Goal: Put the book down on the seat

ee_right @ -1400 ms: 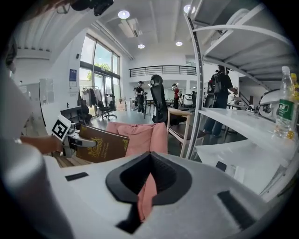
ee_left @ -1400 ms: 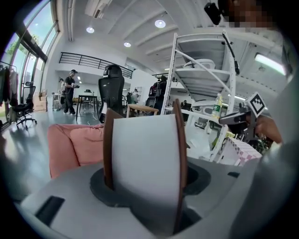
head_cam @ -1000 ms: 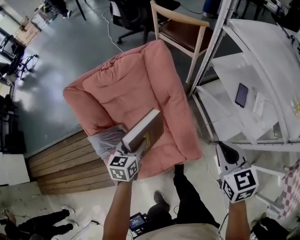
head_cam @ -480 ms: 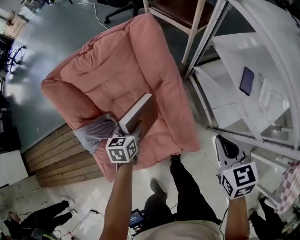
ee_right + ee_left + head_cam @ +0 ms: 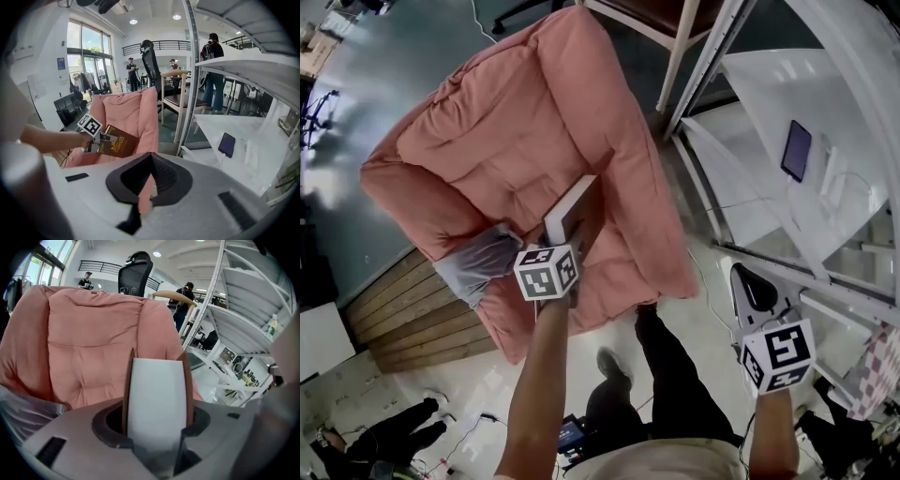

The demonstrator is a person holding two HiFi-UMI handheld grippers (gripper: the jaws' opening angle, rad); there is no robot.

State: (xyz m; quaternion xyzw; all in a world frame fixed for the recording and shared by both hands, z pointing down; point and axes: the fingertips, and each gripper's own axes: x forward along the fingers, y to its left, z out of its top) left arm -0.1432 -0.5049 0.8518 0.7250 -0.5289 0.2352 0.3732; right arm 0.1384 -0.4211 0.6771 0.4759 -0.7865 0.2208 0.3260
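Note:
A thick book [image 5: 574, 216] with brown covers and white page edges stands on edge above the pink padded armchair seat [image 5: 502, 141], near its front right. My left gripper [image 5: 566, 247] is shut on the book's lower end. In the left gripper view the page block [image 5: 154, 399] fills the gap between the jaws, with the pink backrest [image 5: 89, 333] behind it. My right gripper [image 5: 750, 284] hangs shut and empty over the floor beside the shelving. The right gripper [image 5: 150, 161] view shows the book [image 5: 116, 143] in the left gripper [image 5: 104, 139] against the armchair [image 5: 136, 117].
A grey cloth [image 5: 476, 265] lies over the armchair's front arm. A white metal rack [image 5: 741, 178] stands right of the chair, with a phone [image 5: 796, 150] on its shelf. A wooden chair [image 5: 675, 28] stands behind, a wooden platform [image 5: 403, 323] to the left. The person's legs [image 5: 675, 375] are below.
The left gripper has sunk towards the seat with the book still in it. The right gripper has come down a little and stays shut.

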